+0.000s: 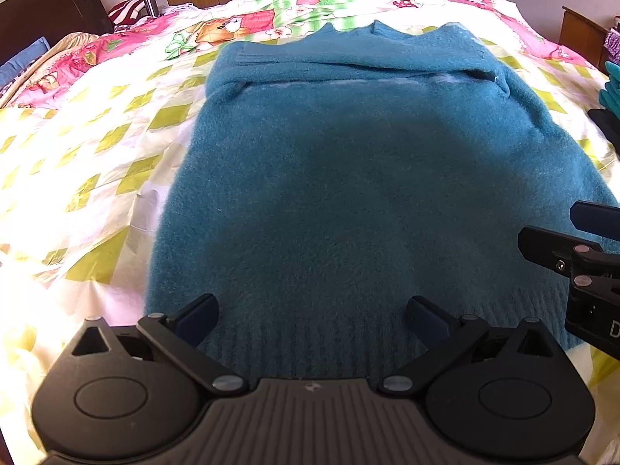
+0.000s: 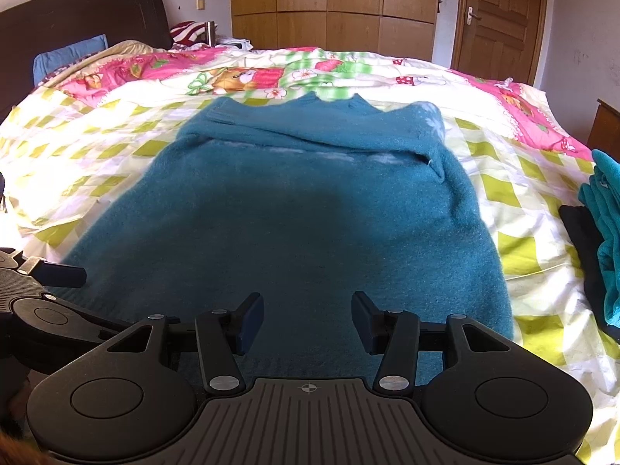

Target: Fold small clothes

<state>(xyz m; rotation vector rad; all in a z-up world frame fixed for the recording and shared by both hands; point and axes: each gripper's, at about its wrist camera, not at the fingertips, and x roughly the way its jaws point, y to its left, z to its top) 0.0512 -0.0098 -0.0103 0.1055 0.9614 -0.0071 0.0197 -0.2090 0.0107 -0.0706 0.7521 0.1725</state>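
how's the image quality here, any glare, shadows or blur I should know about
Left wrist view: sunlight blows out the bedspread at left; a soft shadow darkens the middle of the teal sweater. Right wrist view: milder glare, same shadow on the sweater, slight blur; fisheye bends the bed edges in both.

Hard daylight floods the quilt (image 1: 97, 147) from the left, blowing its pale checks out to near white in the left wrist view. A broad soft shadow darkens the middle of the teal sweater (image 1: 348, 193), seen again in the right wrist view (image 2: 302, 224). Fisheye distortion bows the wardrobe (image 2: 333, 4) and headboard (image 2: 85, 15), with black vignetting in the upper corners. The sweater's far edge looks slightly smeared; the foreground stays sharp.
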